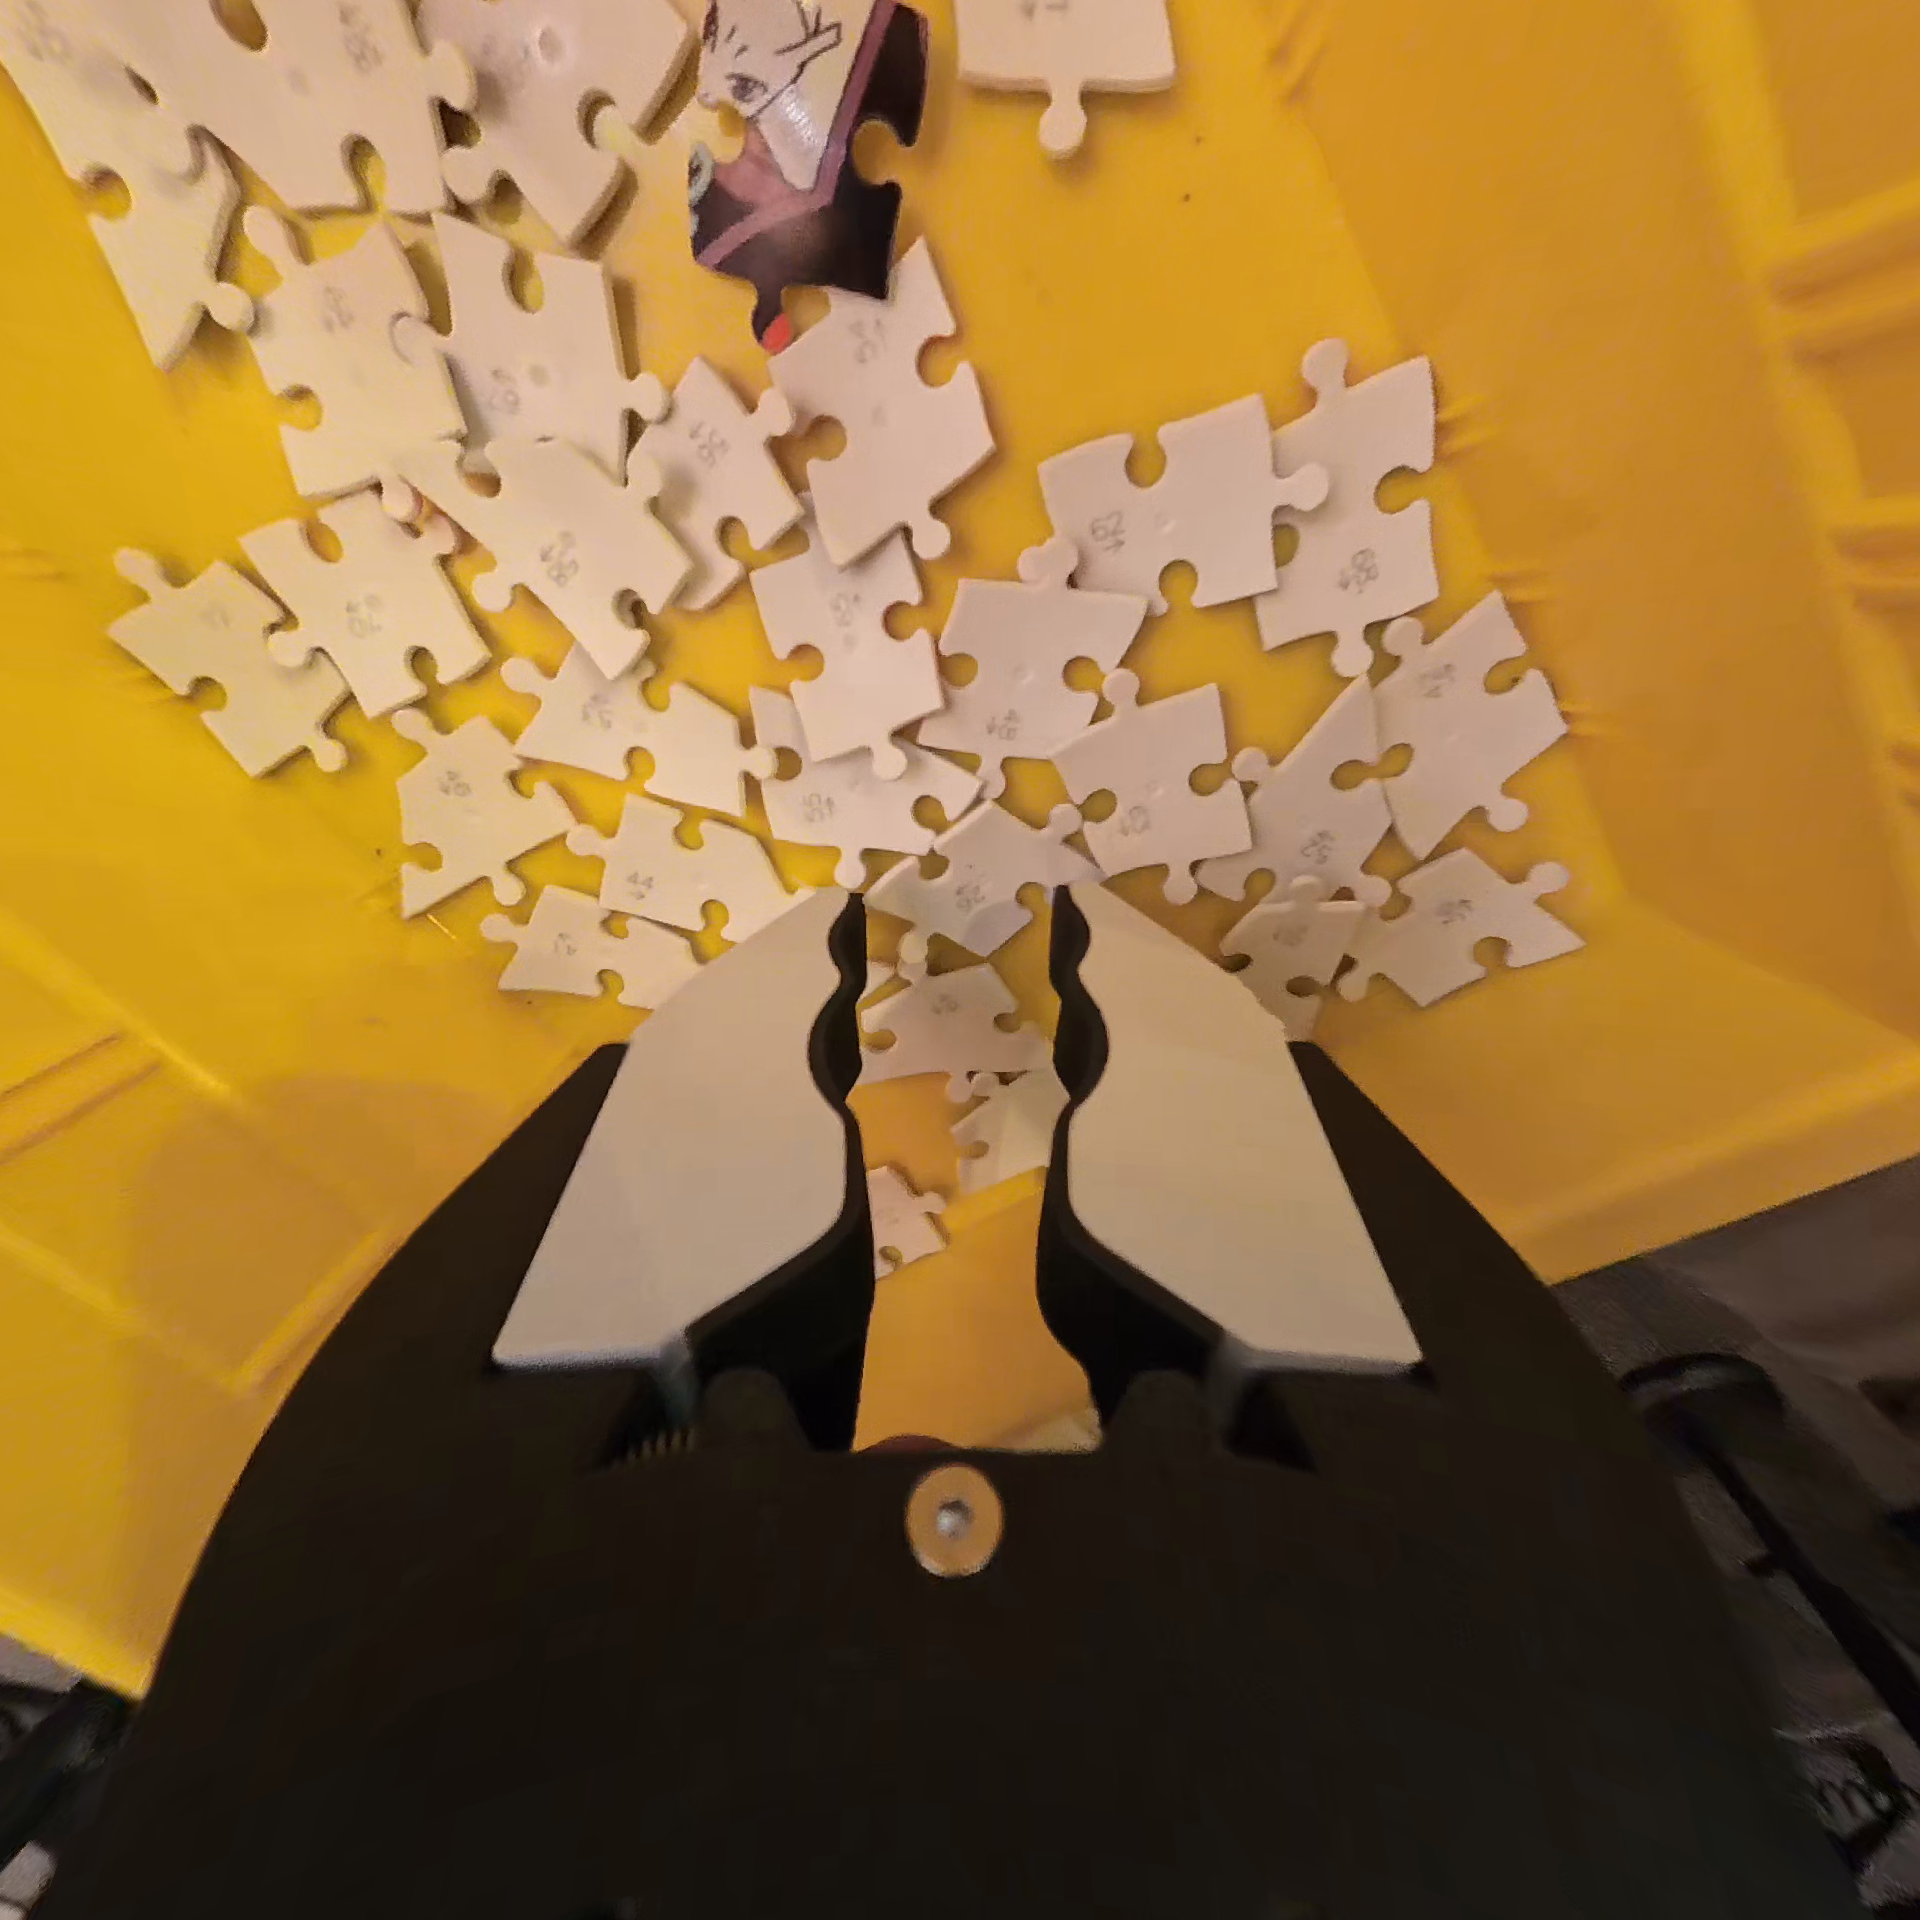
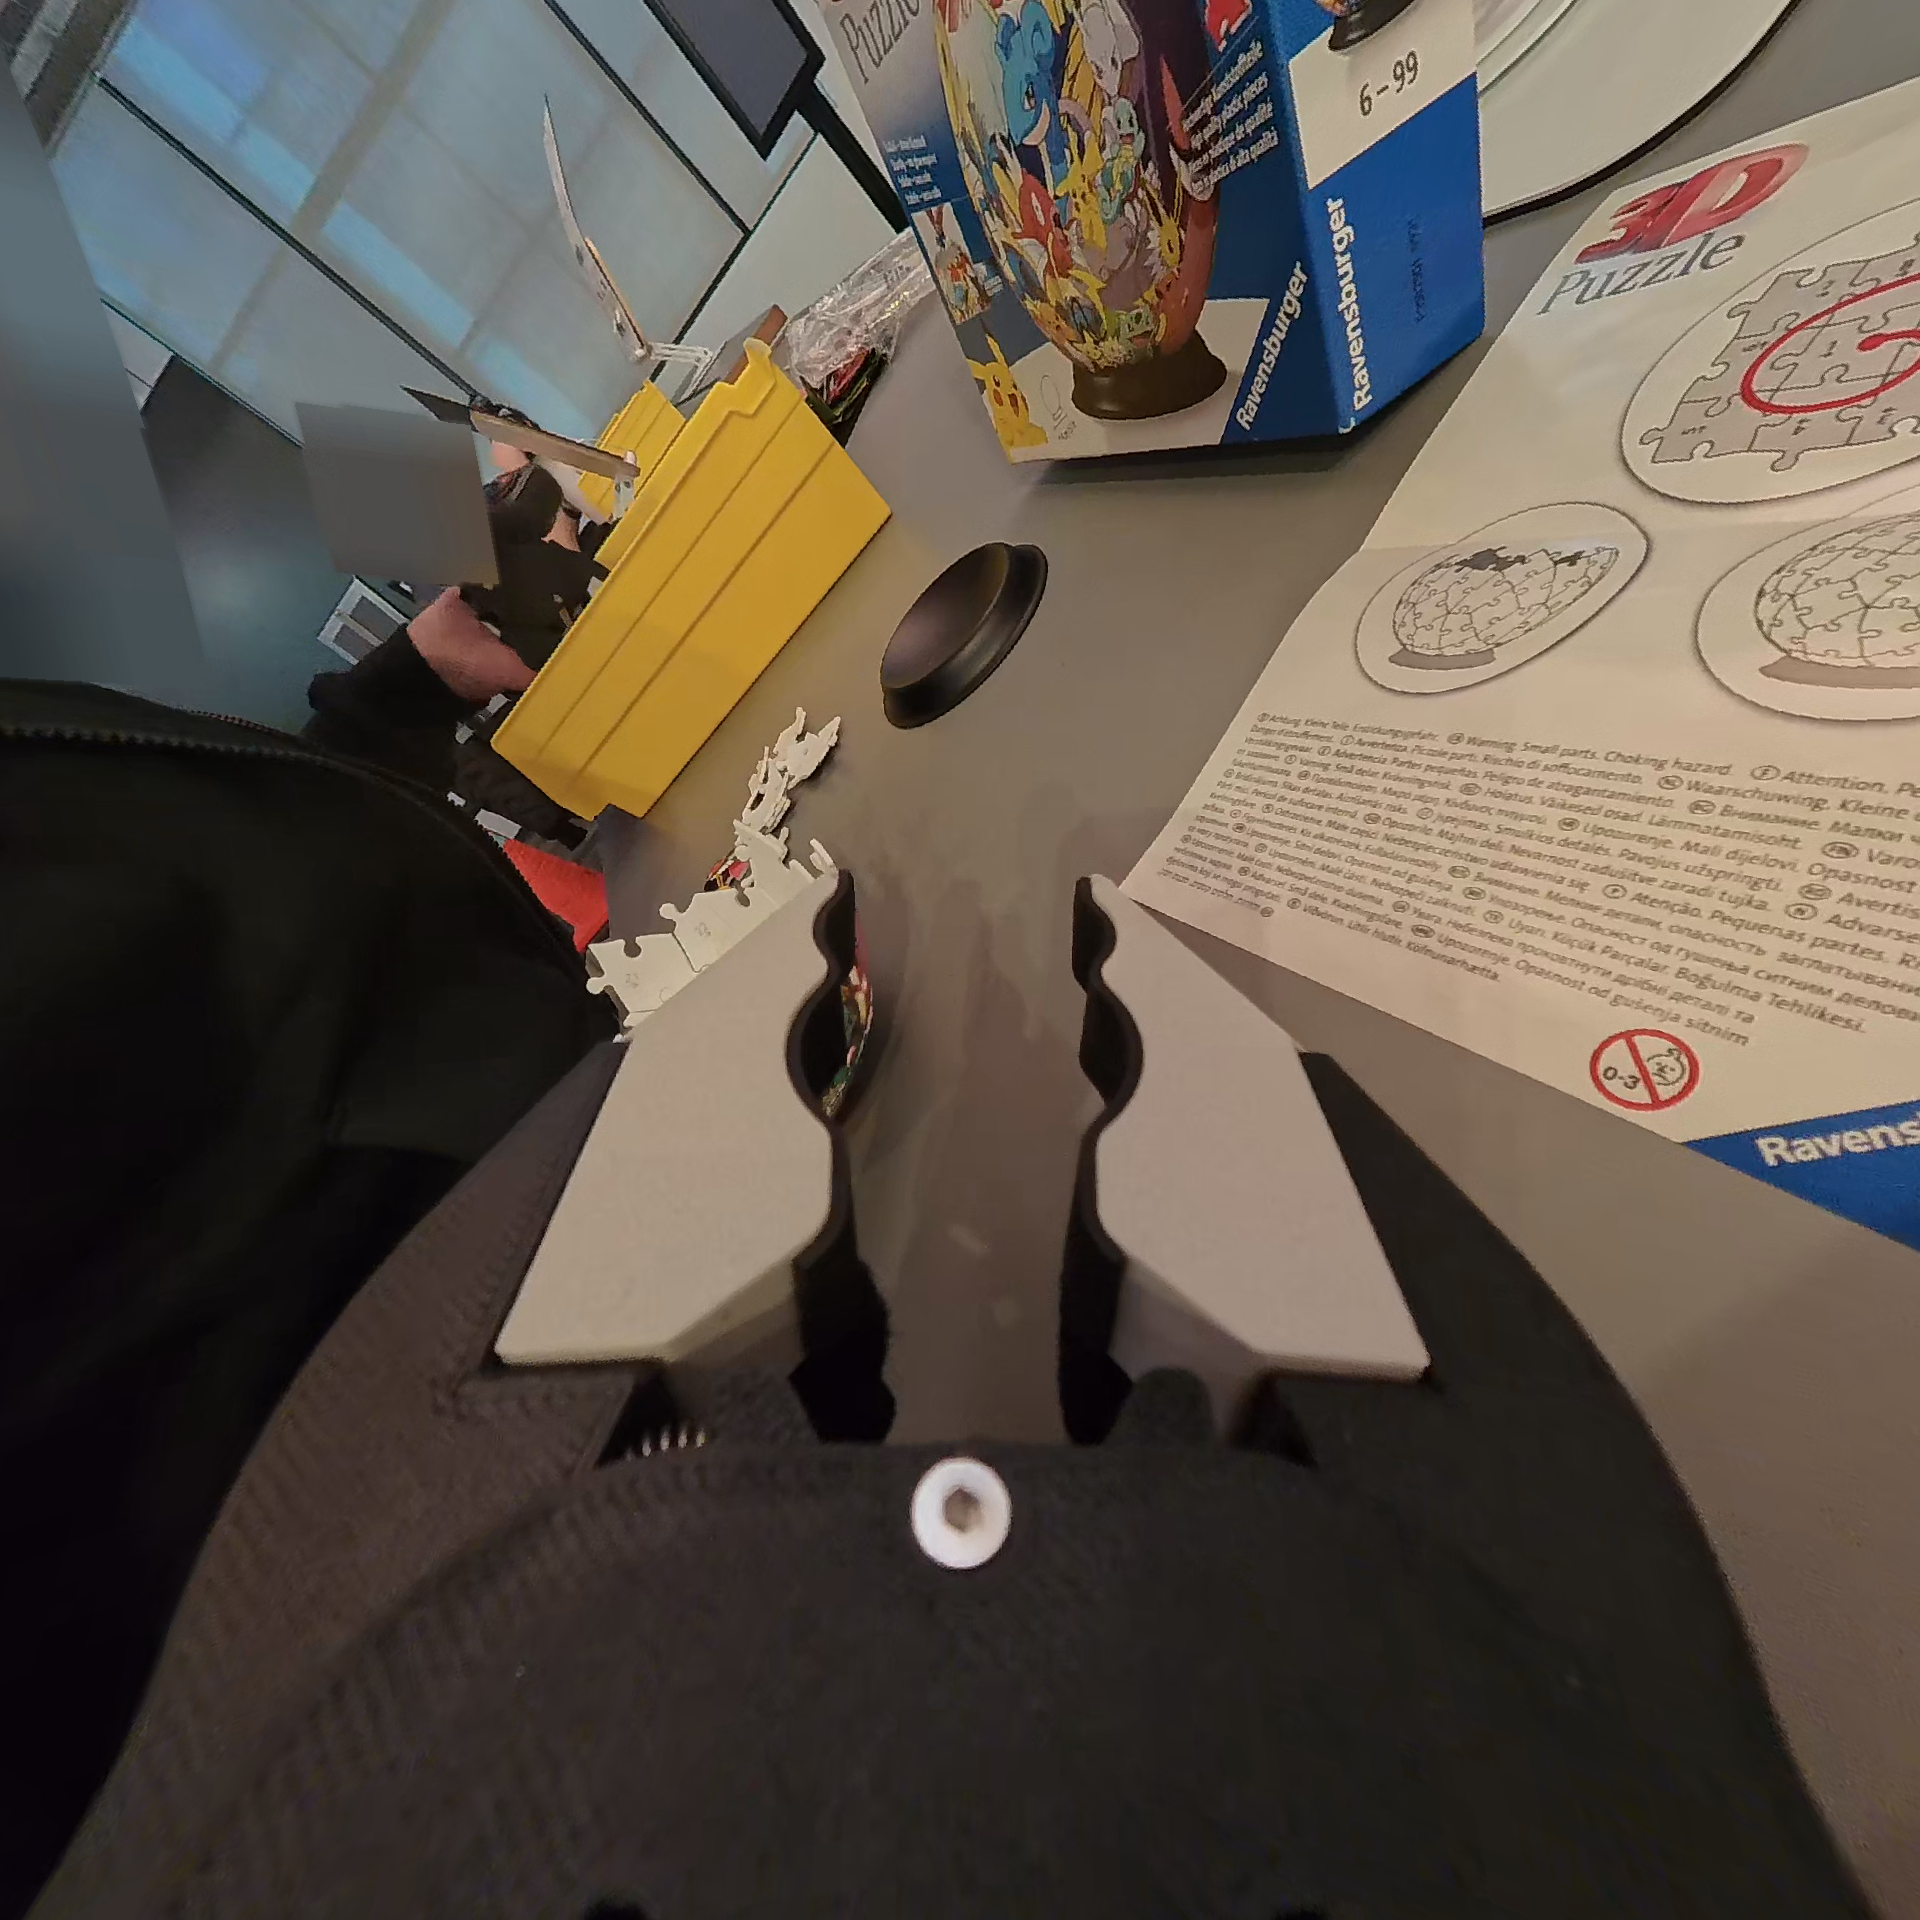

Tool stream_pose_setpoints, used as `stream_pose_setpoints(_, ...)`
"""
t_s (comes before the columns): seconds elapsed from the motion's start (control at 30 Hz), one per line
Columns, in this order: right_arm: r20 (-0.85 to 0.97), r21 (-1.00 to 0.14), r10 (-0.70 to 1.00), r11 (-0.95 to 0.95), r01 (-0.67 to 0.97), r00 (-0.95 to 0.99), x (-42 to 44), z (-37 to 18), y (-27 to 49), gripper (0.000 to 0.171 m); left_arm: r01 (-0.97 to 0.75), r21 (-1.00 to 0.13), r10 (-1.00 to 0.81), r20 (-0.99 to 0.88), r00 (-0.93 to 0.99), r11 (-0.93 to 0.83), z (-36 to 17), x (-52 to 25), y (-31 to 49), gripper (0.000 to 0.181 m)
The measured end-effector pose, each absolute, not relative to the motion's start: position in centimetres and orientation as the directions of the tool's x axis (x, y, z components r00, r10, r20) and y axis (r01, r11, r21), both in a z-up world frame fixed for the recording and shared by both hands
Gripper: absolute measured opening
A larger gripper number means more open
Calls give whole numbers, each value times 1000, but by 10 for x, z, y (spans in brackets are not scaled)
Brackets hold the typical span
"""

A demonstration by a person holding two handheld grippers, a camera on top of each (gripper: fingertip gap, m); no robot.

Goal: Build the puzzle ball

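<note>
Reaching down into the yellow bin (image 1: 1455, 260), the left tongs (image 1: 958, 909) are spread apart and grip nothing. Their tips hang just over one white puzzle piece (image 1: 977, 873) at the near edge of the pile of pieces (image 1: 831, 623). Nearly every piece lies blank side up. One picture-side piece (image 1: 810, 156) lies at the far end of the bin.

Over on the grey surface (image 2: 1091, 675), the right tongs (image 2: 961, 904) are also spread apart and grip nothing. A joined strip of pieces (image 2: 717, 914), the start of the ball, sits just beside their left finger. A bit of its coloured side peeks out by that finger. The black stand (image 2: 961, 634) sits past the strip, near the outside of the yellow bin (image 2: 707, 582). The puzzle box (image 2: 1195, 208) is farther back from the stand, and the instruction sheet (image 2: 1558, 727) lies to the stand's right.

The pieces in the bin are thin, flat and stacked on each other. The left tongs could slide off the piece or pinch two at once. The right tongs are so close to the strip that a bump could pop it apart.
</note>
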State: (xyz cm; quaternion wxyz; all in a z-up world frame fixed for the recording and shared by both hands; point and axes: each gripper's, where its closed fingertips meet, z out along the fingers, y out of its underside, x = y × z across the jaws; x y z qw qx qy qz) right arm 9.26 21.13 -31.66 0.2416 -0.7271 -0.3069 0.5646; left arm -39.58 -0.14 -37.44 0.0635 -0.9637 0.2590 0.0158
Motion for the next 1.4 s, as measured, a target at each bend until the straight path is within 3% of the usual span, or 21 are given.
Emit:
stream_pose_setpoints(0.23, -672, -699, 720, -694, 174, 172, 93, -316, 211, 41, -499, -154, -490, -94, 866, -853, -372, -396, -2, 24)
stream_pose_setpoints(0.33, -673, -699, 720, -694, 174, 171, 93, -316, 211, 41, -470, -228, -460, -98, 882, -853, -358, -400, 4, 2)
stream_pose_setpoints(0.73, -671, -701, 722, -692, 174, 169, 93, -316, 211, 41, -450, -286, -455, -51, 889, -846, -345, -398, -4, 1)
stream_pose_setpoints(1.03, -670, -700, 722, -692, 178, 173, 92, -317, 211, 42, -219, -554, -260, -5, 965, -803, -271, -408, 3, 1)
stream_pose_setpoints(1.27, -672, -705, 722, -692, 154, 166, 94, -313, 212, 45, -185, -704, -308, 50, 950, -686, -228, -340, 20, 1)
stream_pose_setpoints(1.4, -652, -726, 737, -674, 133, 176, 96, -309, 214, 47, -112, -759, -367, 175, 914, -641, -220, -290, 30, 1)
